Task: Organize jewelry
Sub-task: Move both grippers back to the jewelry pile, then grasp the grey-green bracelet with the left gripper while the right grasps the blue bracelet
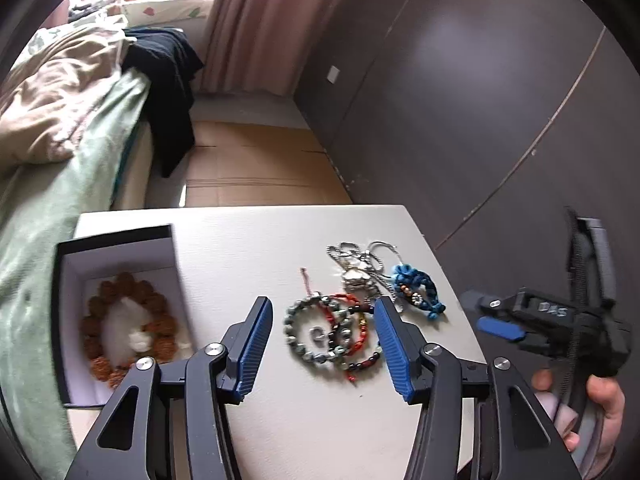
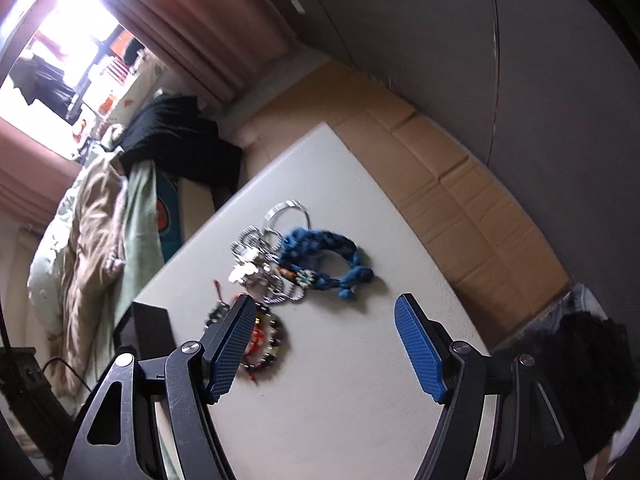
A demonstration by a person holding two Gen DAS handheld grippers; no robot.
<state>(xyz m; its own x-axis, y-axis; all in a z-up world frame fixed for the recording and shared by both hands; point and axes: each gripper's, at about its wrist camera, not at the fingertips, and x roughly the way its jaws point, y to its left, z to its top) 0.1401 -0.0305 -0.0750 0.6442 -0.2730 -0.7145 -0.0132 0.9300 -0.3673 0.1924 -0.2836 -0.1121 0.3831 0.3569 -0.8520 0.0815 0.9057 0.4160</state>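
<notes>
Beside the bed, my white bench [image 1: 280, 240] carries a bracelet heap; a brown bead bracelet [image 1: 128, 328] already lies in the box [image 1: 116, 240] at left. Both tongs, left [image 1: 324, 344] and right [image 2: 326, 350], gape apart. The green bead bracelet [image 1: 308, 332] looks light, limp, slippery: I'd pinch its near arc. Lying flat as a ring, it has no long axis.

We see a white counter [image 1: 280, 240] beside a bed [image 1: 60, 128] with a crumpled beige blanket [image 1: 56, 100] over a pale green sheet [image 1: 36, 216]. We note a black garment [image 1: 172, 92] draped over the bed's edge, touching the sheet. Pink curtain [image 1: 260, 20] hangs behind, next to a dark grey wall [image 1: 460, 100]. Flattened cardboard [image 1: 256, 164] lies on the floor between bed and wall; in the right wrist view it [image 2: 452, 200] runs along the counter's far edge
</notes>
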